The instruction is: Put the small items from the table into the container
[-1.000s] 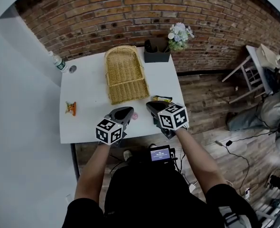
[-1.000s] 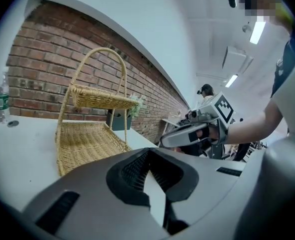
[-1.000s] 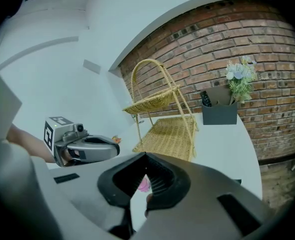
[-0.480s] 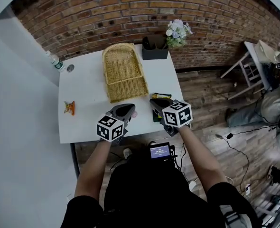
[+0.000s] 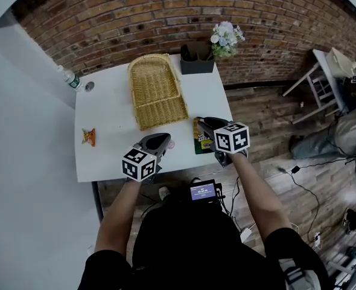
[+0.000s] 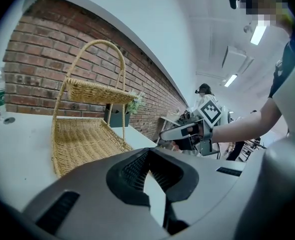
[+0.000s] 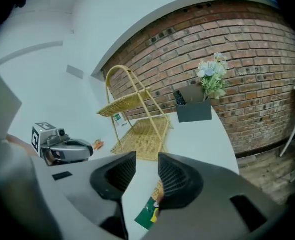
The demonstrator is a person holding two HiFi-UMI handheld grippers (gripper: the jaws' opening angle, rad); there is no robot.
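Note:
A two-tier wicker basket [image 5: 158, 92] stands at the back middle of the white table [image 5: 105, 116]; it also shows as the basket [image 6: 82, 139] and the basket [image 7: 142, 134]. A green snack packet [image 5: 202, 136] lies flat near the front right, just under my right gripper [image 5: 209, 123], which is open with nothing between its jaws. The packet [image 7: 148, 215] peeks out below the right gripper [image 7: 147, 159]. A small pink item [image 5: 171, 145] lies beside my left gripper [image 5: 160, 141]. The left gripper [image 6: 147, 153] is shut and empty. An orange packet [image 5: 89, 137] lies at the left.
A dark holder [image 5: 197, 62] and a flower bunch [image 5: 226, 38] stand at the table's back edge. A water bottle [image 5: 73, 79] and its cap [image 5: 92, 87] sit at the back left corner. The wooden floor and a white chair [image 5: 323, 83] lie to the right.
My right gripper has moved to the right and opened, uncovering the green packet on the table. The left gripper has stayed in place, shut.

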